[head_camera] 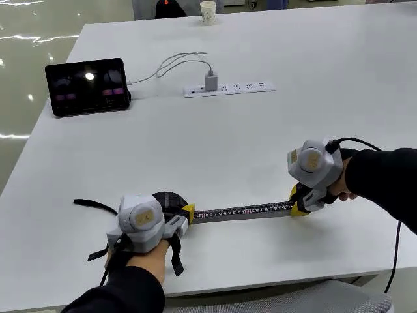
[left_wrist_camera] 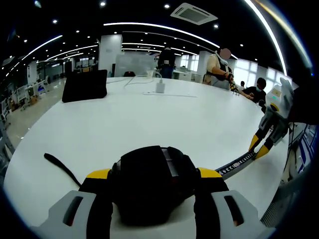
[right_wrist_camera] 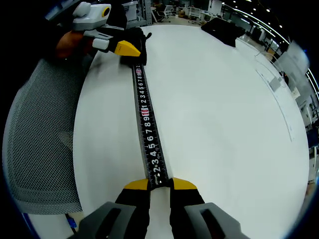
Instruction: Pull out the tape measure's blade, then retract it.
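Note:
A black tape measure case (head_camera: 171, 203) rests on the white table (head_camera: 260, 150) near its front edge, and my left gripper (head_camera: 186, 215) is shut on it; in the left gripper view the case (left_wrist_camera: 152, 181) sits between the yellow-tipped fingers (left_wrist_camera: 97, 175). The dark blade (head_camera: 244, 211) runs out of the case to the right, flat along the table. My right gripper (head_camera: 298, 207) is shut on the blade's end. In the right gripper view the blade (right_wrist_camera: 147, 124) with white numbers stretches from the right gripper (right_wrist_camera: 159, 185) away to the left gripper (right_wrist_camera: 124, 47). A black wrist strap (head_camera: 94, 205) trails left of the case.
A dark tablet (head_camera: 86, 86) stands at the back left. A white power strip (head_camera: 228, 89) with a plugged charger and cable lies mid-table. A paper cup (head_camera: 208, 12) is at the far edge. A mesh chair (right_wrist_camera: 42, 144) sits below the table's front edge.

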`<state>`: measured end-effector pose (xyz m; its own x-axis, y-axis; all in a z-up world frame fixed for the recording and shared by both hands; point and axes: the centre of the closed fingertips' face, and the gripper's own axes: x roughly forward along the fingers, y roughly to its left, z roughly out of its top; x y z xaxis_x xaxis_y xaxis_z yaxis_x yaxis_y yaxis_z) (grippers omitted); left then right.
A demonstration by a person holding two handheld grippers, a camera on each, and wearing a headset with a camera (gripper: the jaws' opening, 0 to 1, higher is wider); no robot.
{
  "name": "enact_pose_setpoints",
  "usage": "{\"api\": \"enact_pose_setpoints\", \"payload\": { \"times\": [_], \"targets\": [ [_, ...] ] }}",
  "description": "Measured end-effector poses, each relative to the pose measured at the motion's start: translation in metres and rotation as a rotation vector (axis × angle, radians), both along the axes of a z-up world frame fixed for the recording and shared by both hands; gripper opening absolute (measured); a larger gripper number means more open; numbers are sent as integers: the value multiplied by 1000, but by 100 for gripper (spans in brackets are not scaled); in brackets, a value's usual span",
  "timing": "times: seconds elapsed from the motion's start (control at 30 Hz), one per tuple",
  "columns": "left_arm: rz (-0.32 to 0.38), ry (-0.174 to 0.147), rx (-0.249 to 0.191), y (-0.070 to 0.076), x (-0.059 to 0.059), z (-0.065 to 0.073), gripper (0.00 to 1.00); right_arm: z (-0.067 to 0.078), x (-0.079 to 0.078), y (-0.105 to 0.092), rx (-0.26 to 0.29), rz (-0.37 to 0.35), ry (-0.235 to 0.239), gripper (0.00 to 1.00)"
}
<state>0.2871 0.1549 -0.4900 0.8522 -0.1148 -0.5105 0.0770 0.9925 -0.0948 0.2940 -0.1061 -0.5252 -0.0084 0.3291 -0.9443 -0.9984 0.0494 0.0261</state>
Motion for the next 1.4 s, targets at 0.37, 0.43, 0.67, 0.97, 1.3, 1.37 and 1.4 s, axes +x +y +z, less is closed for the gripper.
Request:
{"api": "enact_pose_setpoints", "payload": {
  "times": [0.37,0.43,0.67,0.97,1.3,1.37,1.4],
  "targets": [
    [-1,1,2,-1,0,0,61,1,-2,2,-16,66,-16,11],
    [-1,1,2,-1,0,0,61,1,-6,3,-11,81,-19,11],
    [-2,2,3,-1,-1,0,61,2,-3,5,15,92,-24,11],
    [-2,3,3,-1,0,0,61,1,-4,8,10,122,-26,11],
    [-3,3,3,0,0,-1,61,0,-3,12,15,96,-16,11],
    [-3,3,3,0,-1,-1,61,0,-4,12,15,95,-16,11],
    [-3,2,3,0,-1,-1,61,0,-4,12,15,96,-16,11]
  ]
}}
